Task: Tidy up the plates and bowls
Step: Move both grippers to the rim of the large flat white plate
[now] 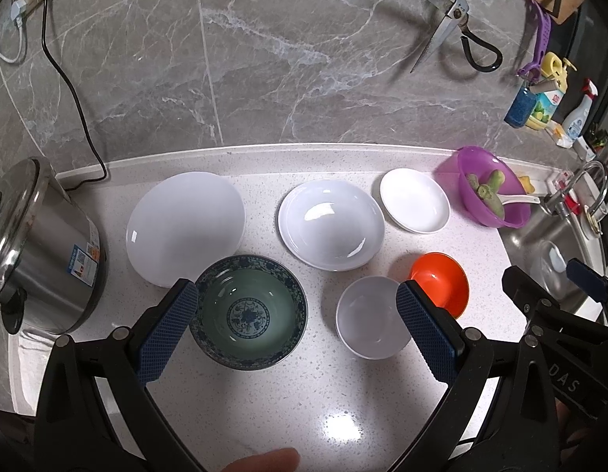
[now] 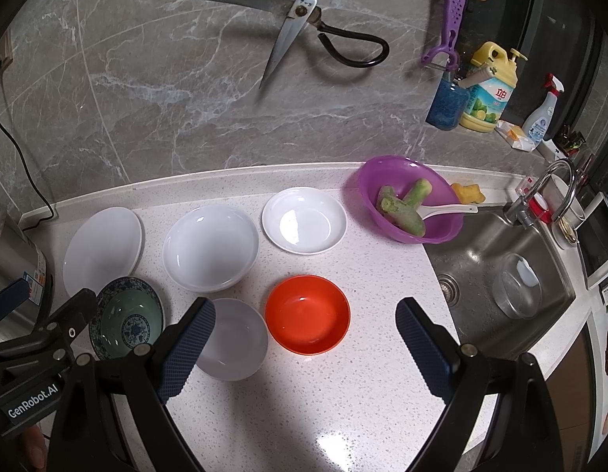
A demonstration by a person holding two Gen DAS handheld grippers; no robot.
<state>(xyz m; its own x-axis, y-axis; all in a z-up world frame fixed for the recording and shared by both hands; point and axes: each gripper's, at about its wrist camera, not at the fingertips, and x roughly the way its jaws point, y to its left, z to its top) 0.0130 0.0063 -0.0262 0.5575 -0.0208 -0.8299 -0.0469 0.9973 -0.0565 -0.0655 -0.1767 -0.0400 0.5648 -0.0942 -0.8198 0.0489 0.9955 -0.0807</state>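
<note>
On the white counter lie three white plates in a back row: a large flat plate, a deep plate and a small plate. In front stand a blue-patterned green bowl, a white bowl and an orange bowl. My left gripper hovers open above the patterned and white bowls. My right gripper is open too, over the orange bowl, holding nothing.
A steel pot stands at the left. A purple bowl with green vegetable pieces and a white spoon sits by the sink. Scissors hang on the wall. Bottles stand behind the sink.
</note>
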